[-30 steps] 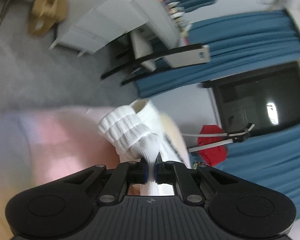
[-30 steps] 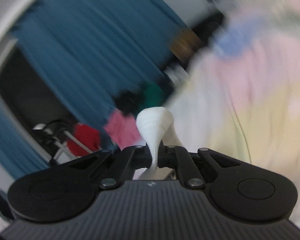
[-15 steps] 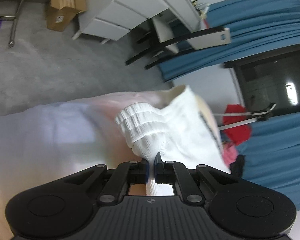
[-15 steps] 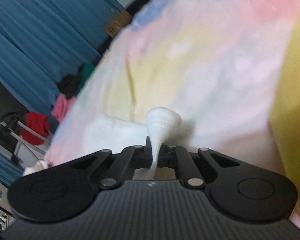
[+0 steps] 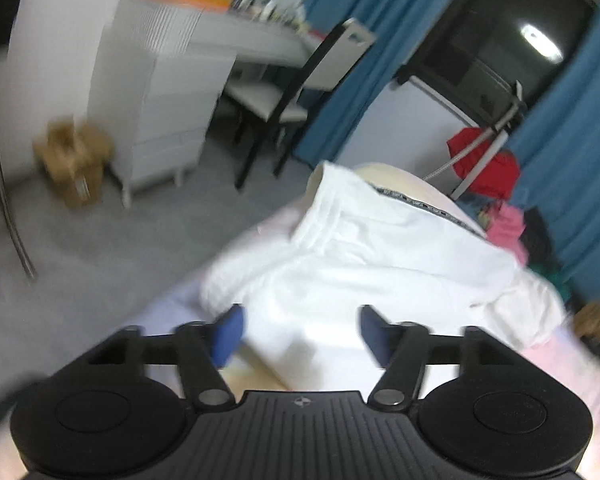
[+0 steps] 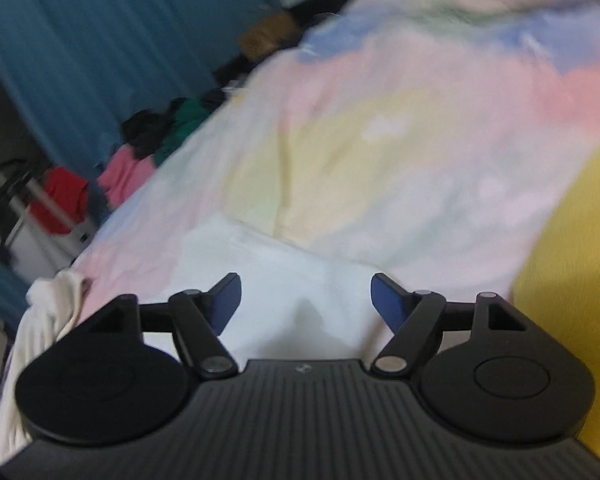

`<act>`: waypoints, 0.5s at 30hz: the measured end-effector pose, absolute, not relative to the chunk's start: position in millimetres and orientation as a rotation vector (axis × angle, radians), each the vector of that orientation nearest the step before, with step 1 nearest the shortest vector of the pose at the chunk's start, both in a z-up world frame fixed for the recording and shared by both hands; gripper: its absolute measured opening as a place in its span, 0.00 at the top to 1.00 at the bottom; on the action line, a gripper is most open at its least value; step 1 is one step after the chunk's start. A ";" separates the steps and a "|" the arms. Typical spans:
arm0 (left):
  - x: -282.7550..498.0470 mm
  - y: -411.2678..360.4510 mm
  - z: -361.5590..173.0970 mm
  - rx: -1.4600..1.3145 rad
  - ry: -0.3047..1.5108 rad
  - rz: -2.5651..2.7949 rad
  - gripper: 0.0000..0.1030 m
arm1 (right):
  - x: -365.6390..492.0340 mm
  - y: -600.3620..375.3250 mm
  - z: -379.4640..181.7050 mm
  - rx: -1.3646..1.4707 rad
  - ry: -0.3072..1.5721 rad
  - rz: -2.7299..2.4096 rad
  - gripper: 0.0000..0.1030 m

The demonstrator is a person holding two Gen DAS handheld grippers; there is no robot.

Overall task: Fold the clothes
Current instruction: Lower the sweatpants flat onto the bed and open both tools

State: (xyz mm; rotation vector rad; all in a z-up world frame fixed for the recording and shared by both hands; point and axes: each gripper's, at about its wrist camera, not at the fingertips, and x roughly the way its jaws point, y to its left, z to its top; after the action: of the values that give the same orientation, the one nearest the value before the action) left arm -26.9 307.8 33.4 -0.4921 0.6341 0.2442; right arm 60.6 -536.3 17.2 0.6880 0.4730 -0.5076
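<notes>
Left gripper [image 5: 300, 330]: jaws spread wide, nothing held, poised just above the white garment [image 5: 364, 264]. The garment lies bunched on the pastel bedsheet [image 6: 400, 140], a dark printed strip along one edge. Right gripper [image 6: 306, 300]: jaws likewise wide apart and empty, over a flat white part of the same garment [image 6: 284, 280]. Yellow fabric [image 6: 580, 280] sits at the right edge. Blue curtains [image 5: 572, 168] and a chair [image 5: 296, 92] behind. Both views motion-blurred.
</notes>
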 end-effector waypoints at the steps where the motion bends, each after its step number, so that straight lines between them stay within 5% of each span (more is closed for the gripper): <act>1: -28.4 299.7 42.7 -0.438 0.620 0.260 0.20 | 59.8 -527.4 27.7 0.648 0.468 -0.489 0.28; 15: -13.1 140.5 133.4 -0.216 0.457 0.067 0.11 | 59.6 -373.9 150.8 0.372 0.349 -0.094 0.28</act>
State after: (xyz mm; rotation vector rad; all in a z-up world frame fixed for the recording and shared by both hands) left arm -13.1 140.5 133.4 -0.2163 0.4575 0.0665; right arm 59.6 -373.9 150.8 0.3715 0.3493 -0.0942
